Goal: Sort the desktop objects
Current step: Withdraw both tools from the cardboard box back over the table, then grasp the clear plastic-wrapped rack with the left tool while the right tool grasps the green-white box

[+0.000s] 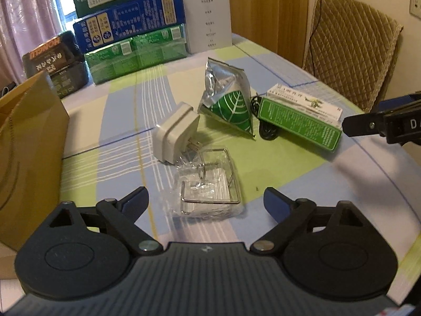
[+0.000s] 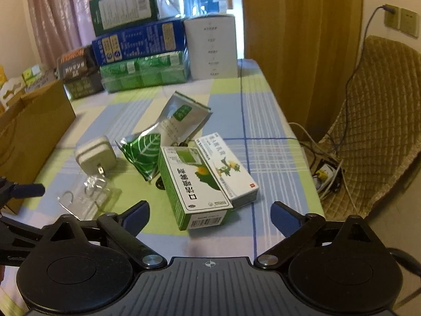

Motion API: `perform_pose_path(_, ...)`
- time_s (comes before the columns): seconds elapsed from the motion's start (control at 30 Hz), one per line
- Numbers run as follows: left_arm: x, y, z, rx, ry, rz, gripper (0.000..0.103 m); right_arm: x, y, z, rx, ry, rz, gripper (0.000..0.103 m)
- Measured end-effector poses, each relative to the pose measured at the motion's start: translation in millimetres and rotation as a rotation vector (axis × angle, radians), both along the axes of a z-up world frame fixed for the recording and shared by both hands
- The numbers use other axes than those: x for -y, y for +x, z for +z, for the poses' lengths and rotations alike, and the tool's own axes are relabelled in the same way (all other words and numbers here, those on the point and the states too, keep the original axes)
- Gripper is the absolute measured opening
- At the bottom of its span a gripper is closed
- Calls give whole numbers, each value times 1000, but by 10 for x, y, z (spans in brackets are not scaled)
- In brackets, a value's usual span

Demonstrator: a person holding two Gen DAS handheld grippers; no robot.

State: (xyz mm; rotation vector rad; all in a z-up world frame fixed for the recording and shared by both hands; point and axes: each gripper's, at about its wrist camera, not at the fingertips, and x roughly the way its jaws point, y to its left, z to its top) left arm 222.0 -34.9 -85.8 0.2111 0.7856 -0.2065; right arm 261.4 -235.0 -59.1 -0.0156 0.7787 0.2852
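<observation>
A: Checked cloth, green and blue, covers the table. On it, what lies nearest the left gripper?

B: A clear plastic packet with a wire hook, just ahead of its spread fingers, which hold nothing. Just past that stands a white plug adapter, prongs toward the packet.

A: And the right gripper?

B: Also spread wide and empty. A green-and-white medicine box lies right in front of it, with a flatter white carton touching its right side. Behind them are a foil pouch with a leaf print and a silver sachet.

A: Anything under the boxes?

B: A black cord, I think; only a loop shows.

A: The edges?

B: A cardboard box stands at the left. Stacked cartons sit at the far end.
</observation>
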Motion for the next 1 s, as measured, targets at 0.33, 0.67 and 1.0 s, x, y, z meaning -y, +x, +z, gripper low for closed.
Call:
perform_pose_path(0.33, -11, 169, -194, -35, 7, -6, 74, -98, 299, -282, -50, -19, 56, 78)
perform_pose_path(0.67, -18, 170, -224, -33, 6, -11, 68, -184, 283, -339, -75, -28, 49, 57)
perform_pose_path(1.0, -38, -131, -135, -78, -9, -36, 52, -351, -284, -163, -59, -80, 28, 54)
